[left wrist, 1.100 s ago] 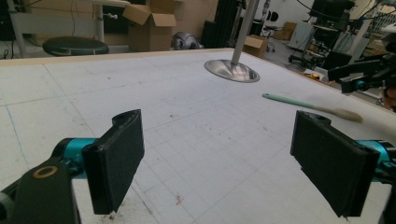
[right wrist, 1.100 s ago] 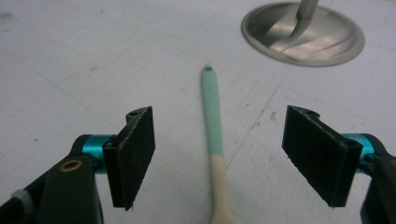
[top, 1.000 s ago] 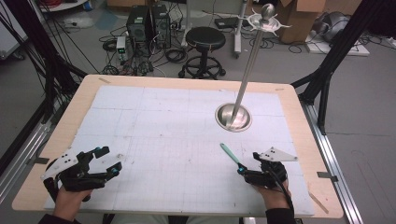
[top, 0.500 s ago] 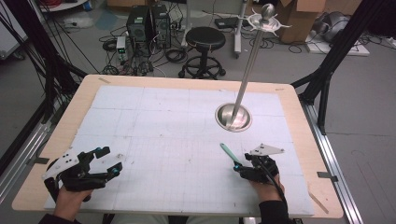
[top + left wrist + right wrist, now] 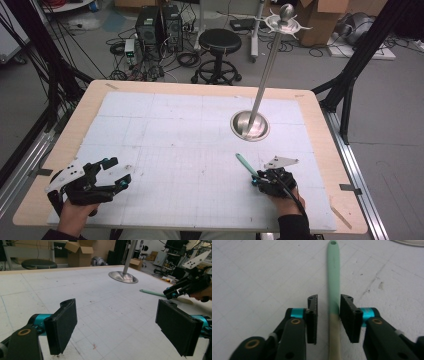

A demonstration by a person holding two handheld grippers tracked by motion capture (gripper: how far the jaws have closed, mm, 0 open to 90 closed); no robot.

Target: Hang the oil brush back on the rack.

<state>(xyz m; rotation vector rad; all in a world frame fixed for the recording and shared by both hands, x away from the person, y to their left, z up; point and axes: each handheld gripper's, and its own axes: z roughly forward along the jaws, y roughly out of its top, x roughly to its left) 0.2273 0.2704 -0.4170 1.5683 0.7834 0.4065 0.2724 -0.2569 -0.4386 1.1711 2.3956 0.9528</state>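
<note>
A slim utensil (image 5: 333, 272) with a mint-green handle and a cream lower part lies flat on the white gridded mat (image 5: 175, 140). My right gripper (image 5: 328, 302) straddles it where green meets cream. Its right pad (image 5: 345, 312) is against the handle, and a gap stays on the left side. From above, the utensil (image 5: 246, 165) points away to the upper left of the right gripper (image 5: 260, 181). My left gripper (image 5: 117, 172) rests at the front left with its jaws wide apart and nothing between them. In the left gripper view, the left gripper (image 5: 120, 330) faces the right gripper (image 5: 172, 292).
A metal stand with a round base (image 5: 249, 125) and a tall leaning pole (image 5: 265, 70) sits on the mat behind the right gripper; its base (image 5: 123, 277) is also in the left gripper view. The wooden table edge (image 5: 320, 130) frames the mat. A stool (image 5: 219, 42) stands beyond.
My right gripper has slid a little left and forward along the utensil's near end. The utensil and the left gripper have stayed put.
</note>
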